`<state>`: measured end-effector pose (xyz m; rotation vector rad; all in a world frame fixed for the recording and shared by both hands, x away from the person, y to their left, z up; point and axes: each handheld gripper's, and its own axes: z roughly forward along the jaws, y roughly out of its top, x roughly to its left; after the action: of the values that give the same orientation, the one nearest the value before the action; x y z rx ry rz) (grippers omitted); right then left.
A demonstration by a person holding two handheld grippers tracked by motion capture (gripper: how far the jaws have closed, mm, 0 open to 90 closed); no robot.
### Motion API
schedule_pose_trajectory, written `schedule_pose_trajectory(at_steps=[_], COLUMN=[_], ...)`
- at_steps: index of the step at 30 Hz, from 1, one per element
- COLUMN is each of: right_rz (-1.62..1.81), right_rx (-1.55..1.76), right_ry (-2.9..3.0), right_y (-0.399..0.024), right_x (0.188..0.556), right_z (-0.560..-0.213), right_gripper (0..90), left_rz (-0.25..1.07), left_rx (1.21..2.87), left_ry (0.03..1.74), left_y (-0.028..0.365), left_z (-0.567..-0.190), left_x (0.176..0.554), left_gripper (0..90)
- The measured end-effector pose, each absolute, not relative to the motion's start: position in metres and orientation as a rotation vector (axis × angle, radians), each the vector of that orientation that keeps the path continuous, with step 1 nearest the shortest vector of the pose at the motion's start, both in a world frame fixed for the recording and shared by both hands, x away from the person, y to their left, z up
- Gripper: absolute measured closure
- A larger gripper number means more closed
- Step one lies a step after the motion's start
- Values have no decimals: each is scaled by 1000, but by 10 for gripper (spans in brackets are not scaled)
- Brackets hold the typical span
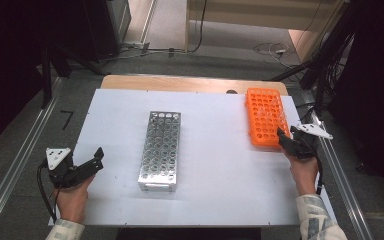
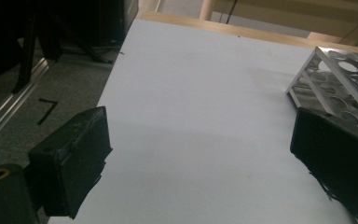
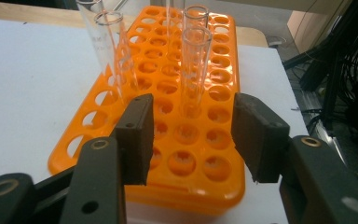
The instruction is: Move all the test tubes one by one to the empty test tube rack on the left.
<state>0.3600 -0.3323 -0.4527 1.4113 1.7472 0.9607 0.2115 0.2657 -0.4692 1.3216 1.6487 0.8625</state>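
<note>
Here, right gripper (image 3: 191, 140) with jaws partly apart, pads bare, nothing grasped; clear tube (image 3: 194, 74) upright in the orange rack (image 3: 186, 154) just beyond the gap between them, untouched as far as can be told. More clear tubes (image 3: 109, 51) upright farther back in the same rack, toward its left side in the right gripper view. In the high view, right gripper (image 1: 289, 141) at the near end of the orange rack (image 1: 265, 116), close to the desk's right edge.

Over on the left, left gripper (image 2: 200, 158) with jaws released and wide, only bare white desk (image 2: 191, 93) between them. Metal rack (image 2: 340, 79) just past the right-hand jaw, apart from it. From above, left gripper (image 1: 97, 159) near the desk's left edge, metal rack (image 1: 160, 148) lengthwise at mid-desk (image 1: 215, 165), well apart from the orange one.
</note>
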Motion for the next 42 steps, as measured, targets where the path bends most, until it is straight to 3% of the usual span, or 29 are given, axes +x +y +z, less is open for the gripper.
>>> schedule_pose_trajectory(at_steps=[12,32,42], right_rz=[941,934,977], right_rx=[1436,1434,1427], right_ry=[1736,1768,1731], right_y=[-328,-326,-330], right_x=[389,397,393], right_z=[-464,-470,-458], right_gripper=[626,726,734], left_rz=[867,875,880], left_rx=[1323,1333,1326], left_ry=[1653,1640,1641], left_y=[265,264,264], left_z=[-469,-469,-468], left_x=[211,210,209], left_gripper=[49,49,49])
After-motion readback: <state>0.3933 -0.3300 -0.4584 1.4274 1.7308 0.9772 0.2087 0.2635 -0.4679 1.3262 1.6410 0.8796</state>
